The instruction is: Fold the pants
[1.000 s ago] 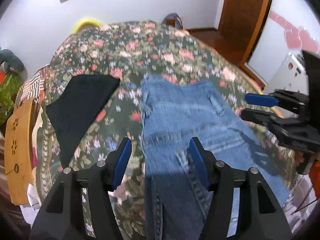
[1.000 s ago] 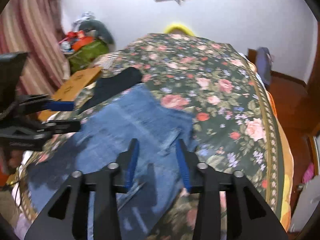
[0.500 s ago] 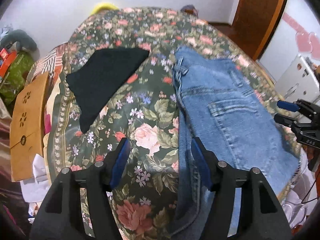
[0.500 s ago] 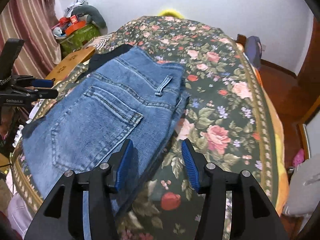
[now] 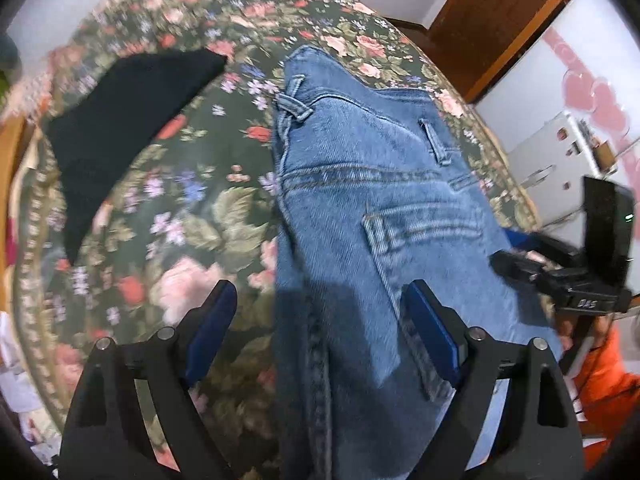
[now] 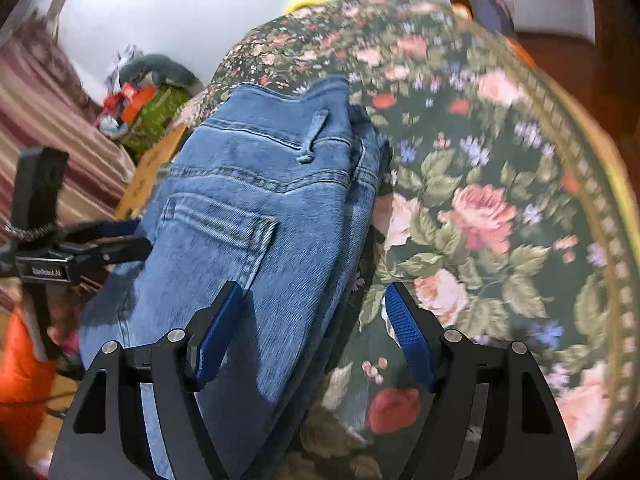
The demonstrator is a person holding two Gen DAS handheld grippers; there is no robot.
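Floral green bedspread (image 5: pixel 192 208) carries folded blue denim pants (image 5: pixel 372 216). Both the left gripper (image 5: pixel 320 320) and right gripper (image 6: pixel 312 320) hang spread, empty, above the denim's near edges.

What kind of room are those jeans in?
Most likely a bedroom at home. The jeans lie on a big bed with a flowery bedspread, a wooden door stands at the far wall, and striped curtains hang at one side.

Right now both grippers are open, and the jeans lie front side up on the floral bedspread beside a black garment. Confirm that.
Not quite: the jeans lie back side up; the left wrist view shows a back pocket and belt loops. The rest holds: left gripper and right gripper are open, on the floral bedspread, beside the black garment.
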